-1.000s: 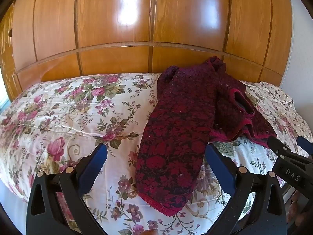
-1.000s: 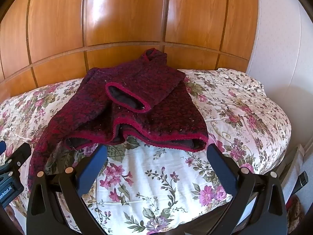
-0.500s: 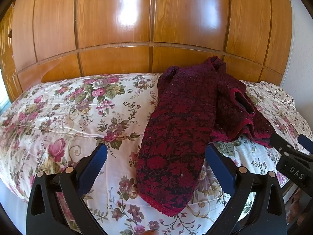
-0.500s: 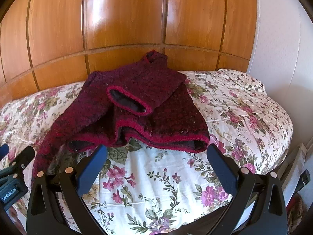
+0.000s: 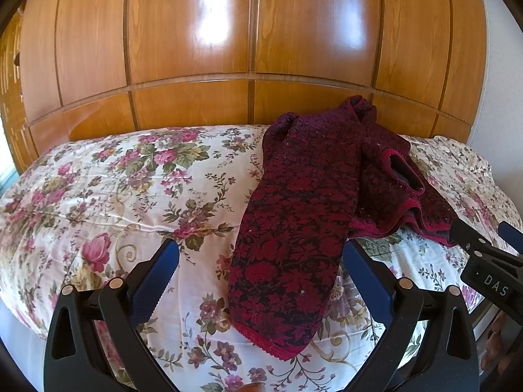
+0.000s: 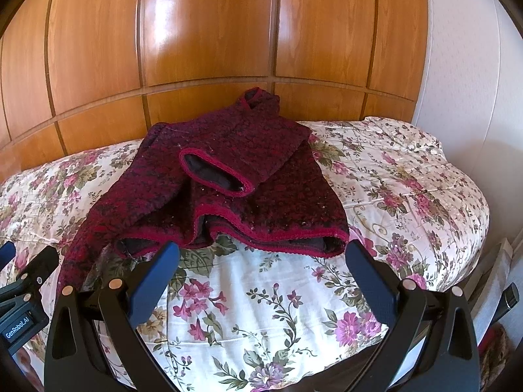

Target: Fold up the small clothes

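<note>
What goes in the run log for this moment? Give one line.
stage: pre-grasp | left gripper: open, empty | right gripper: open, empty | sweater: on bedspread, one sleeve spread out

A dark red patterned sweater (image 6: 228, 176) is lying on a bed (image 6: 408, 189) that is wearing a white cover printed with pink flowers and green leaves. One sleeve is lying folded across the body, its cuff (image 6: 215, 173) gaping open and showing a dark lining, while the other sleeve is trailing off toward the lower left. The hem is rippling along the near edge, trimmed in brighter red. The right gripper (image 6: 261, 271) is hovering just short of that hem, its jaws standing wide apart with nothing between them. The left gripper (image 6: 23, 294) is showing at the left edge. A glossy wooden headboard (image 6: 209, 39) is rising behind the bed.
</note>
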### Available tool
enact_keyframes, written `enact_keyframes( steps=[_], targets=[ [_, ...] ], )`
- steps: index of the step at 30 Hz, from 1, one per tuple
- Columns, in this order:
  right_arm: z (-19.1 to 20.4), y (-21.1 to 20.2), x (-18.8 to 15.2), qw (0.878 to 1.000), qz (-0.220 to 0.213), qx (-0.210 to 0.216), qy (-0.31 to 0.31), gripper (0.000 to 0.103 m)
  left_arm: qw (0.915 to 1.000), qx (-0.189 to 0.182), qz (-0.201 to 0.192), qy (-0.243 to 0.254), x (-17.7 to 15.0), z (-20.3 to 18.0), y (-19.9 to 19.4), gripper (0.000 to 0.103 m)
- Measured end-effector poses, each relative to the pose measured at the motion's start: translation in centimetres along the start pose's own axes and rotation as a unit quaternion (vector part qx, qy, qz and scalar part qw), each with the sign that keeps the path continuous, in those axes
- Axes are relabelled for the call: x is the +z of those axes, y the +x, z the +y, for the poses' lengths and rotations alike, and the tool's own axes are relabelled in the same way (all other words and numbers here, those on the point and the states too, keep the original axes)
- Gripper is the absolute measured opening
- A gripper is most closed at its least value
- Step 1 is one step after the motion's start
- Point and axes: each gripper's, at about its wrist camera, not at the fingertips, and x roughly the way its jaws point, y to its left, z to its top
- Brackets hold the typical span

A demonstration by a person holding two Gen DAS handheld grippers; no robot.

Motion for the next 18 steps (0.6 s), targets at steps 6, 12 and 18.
enact_keyframes(
  steps=[6,12,18],
  targets=[
    [0.02,-0.01,-0.01,1.0,0.001,0.001,-0.001,0.101,1.0,-0.001,0.0,-0.002,-0.02,-0.02,0.04,0.099],
    [0.08,-0.02,-0.01,1.0,0.001,0.0,0.0,0.101,1.0,-0.005,0.003,0.0,-0.28,-0.04,0.04,0.099],
    [0.0,0.13,-0.1,1.0,0.004,-0.002,0.0,0.101,0.9999,-0.005,0.004,0.008,-0.49,-0.48,0.04,0.099]
  ],
)
